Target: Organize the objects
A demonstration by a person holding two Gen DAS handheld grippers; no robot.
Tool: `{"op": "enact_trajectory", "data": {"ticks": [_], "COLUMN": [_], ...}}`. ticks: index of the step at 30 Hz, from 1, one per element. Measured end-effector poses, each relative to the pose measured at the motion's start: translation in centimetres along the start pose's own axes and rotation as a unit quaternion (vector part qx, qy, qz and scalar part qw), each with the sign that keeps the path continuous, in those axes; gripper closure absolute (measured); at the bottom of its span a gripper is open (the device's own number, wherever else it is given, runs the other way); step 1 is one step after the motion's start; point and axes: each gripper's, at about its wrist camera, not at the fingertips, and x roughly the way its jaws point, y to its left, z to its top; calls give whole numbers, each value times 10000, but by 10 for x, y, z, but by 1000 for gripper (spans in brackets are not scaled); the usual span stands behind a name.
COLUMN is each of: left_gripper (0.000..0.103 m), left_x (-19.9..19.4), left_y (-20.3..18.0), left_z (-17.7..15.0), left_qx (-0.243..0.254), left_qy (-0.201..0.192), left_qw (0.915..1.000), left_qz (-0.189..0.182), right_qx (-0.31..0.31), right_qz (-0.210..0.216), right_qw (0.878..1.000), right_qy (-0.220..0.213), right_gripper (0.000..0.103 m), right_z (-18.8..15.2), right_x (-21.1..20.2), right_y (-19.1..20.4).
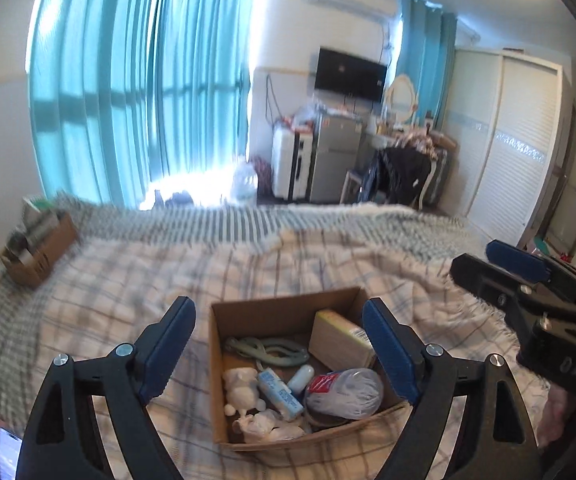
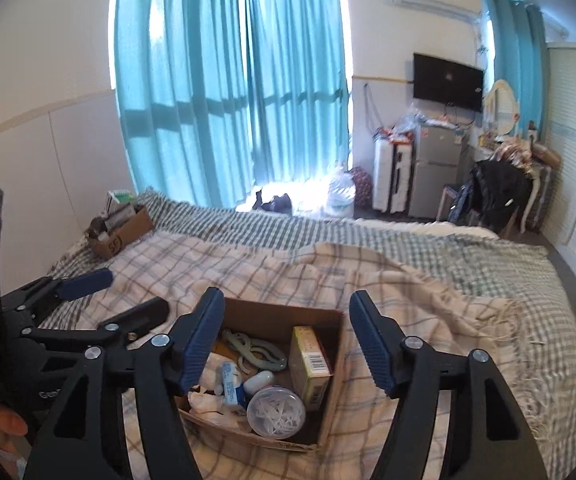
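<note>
Here, open cardboard box crammed with toiletries, both tools spread wide, empty.

The left gripper hovers above the cardboard box, jaws spread wide. The right gripper hovers over it too, equally agape.

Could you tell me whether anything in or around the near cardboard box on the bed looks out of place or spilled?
Nothing has spilled. The near cardboard box sits upright on the rumpled plaid blanket, its contents loosely jumbled: round cotton-swab tub lying tilted, yellow carton on edge. A second box sits far off by the wall. Both grippers are open.
</note>
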Motion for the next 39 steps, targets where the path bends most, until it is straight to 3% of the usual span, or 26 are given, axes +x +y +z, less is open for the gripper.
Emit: {"op": "enact_trajectory", "data": {"ticks": [4,7,9,12,14,17,19,24,30,39], "left_gripper": [14,0,0,0,0,0,0,0,0,0], "left_x": [-44,-73,-91,-105,-110,-114,-117,-117,-100,-90], "left_y": [-4,-6,-7,-5,-3,2,5,5,-5,-7], "left_z": [9,11,10,7,5,-2,-12,-44,-76,-87], "left_qx": [168,244,216,267,313,318,207,83,359,359], "left_qy": [-333,-639,-892,-956,-970,-1065,-1113,-1381,-1252,-1038], "left_qw": [9993,9975,9954,9947,9937,9919,9916,9881,9883,9907], "left_qz": [89,172,263,269,463,619,631,674,794,803], "right_qx": [-39,-180,-153,103,212,316,299,27,-205,-348], "right_qz": [-170,-362,-438,-443,-433,-421,-392,-792,-875,-1027], "right_qw": [9993,9979,9969,9958,9955,9952,9945,9932,9933,9921], "right_qy": [-330,-509,-637,-793,-819,-827,-923,-850,-728,-635], "right_gripper": [33,30,26,20,18,16,7,3,0,0], "right_z": [12,15,15,13,9,4,-6,-44,-78,-90], "right_x": [-48,-78,-95,-116,-122,-125,-128,-107,-86,-75], "right_y": [12,23,26,26,25,25,24,20,18,21]}}
